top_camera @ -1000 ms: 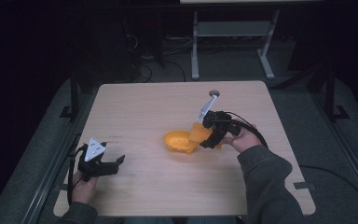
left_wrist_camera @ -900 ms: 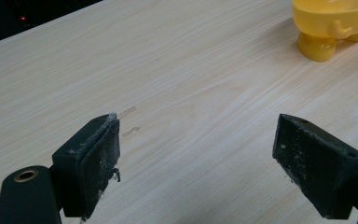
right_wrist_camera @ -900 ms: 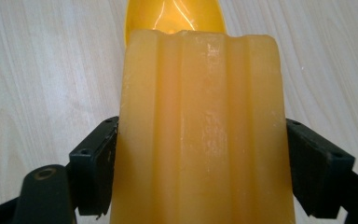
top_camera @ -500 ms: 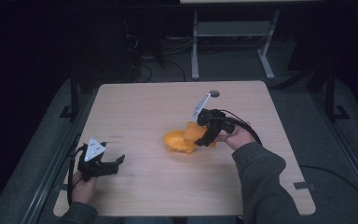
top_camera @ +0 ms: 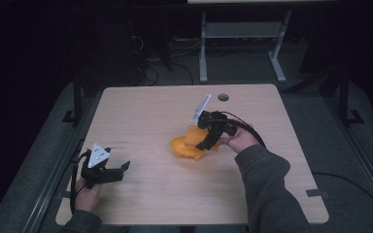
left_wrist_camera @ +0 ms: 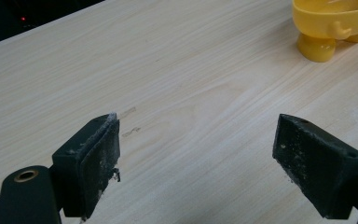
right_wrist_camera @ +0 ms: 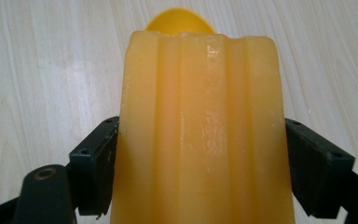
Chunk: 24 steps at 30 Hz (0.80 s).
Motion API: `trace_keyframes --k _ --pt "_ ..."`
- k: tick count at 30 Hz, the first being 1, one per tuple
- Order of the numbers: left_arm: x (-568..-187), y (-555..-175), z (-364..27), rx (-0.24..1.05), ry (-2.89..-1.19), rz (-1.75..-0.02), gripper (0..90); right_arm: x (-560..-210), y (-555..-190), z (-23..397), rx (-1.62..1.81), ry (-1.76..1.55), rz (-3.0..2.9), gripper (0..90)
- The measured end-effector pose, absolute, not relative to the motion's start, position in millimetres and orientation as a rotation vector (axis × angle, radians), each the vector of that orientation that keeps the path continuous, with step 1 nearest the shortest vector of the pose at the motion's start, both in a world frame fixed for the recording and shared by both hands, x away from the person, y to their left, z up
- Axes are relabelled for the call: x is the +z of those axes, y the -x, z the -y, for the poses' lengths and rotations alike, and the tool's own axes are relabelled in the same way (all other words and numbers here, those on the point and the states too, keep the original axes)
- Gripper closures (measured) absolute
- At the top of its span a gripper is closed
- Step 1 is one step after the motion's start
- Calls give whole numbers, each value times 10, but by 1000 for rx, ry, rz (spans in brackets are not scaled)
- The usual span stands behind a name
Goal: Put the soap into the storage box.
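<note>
My right gripper (top_camera: 207, 140) is shut on a pale orange ridged piece (top_camera: 192, 135), which stands tilted over a yellow footed bowl (top_camera: 184, 149) near the table's middle. In the right gripper view the ridged piece (right_wrist_camera: 205, 130) fills the space between both jaws, and the bowl's yellow rim (right_wrist_camera: 179, 21) peeks out beyond it. My left gripper (top_camera: 120, 169) rests at the table's near left, open with nothing in it. In the left gripper view the jaws of the left gripper (left_wrist_camera: 196, 154) stand wide apart over bare wood, with the yellow bowl (left_wrist_camera: 328, 23) far off at the top right.
The wooden table (top_camera: 145, 111) has a round cable hole (top_camera: 223, 97) near its far edge. A grey metal stand (top_camera: 243, 34) sits on the dark floor behind the table. The right gripper's cable (top_camera: 252, 131) loops over the person's hand.
The right gripper has shifted a little to the left with the ridged piece, bringing it further over the bowl. The left gripper has stayed put.
</note>
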<state>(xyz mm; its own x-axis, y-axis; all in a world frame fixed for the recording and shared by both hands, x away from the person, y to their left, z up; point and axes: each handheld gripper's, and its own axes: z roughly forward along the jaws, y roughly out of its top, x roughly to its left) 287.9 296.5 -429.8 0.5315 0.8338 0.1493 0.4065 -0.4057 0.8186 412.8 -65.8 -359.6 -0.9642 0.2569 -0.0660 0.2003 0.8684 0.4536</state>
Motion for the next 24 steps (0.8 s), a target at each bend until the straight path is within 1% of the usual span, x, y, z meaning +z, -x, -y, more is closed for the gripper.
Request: trace_keyframes --k 10,24 --pt "-4298 -2879 -2966 721 -2013 -1004 141 -3662 -4198 478 729 -332 -2940 203" --pt "-4300 -2881 -2965 720 -2010 -1006 141 -3677 -4238 315 694 -288 -2963 203"
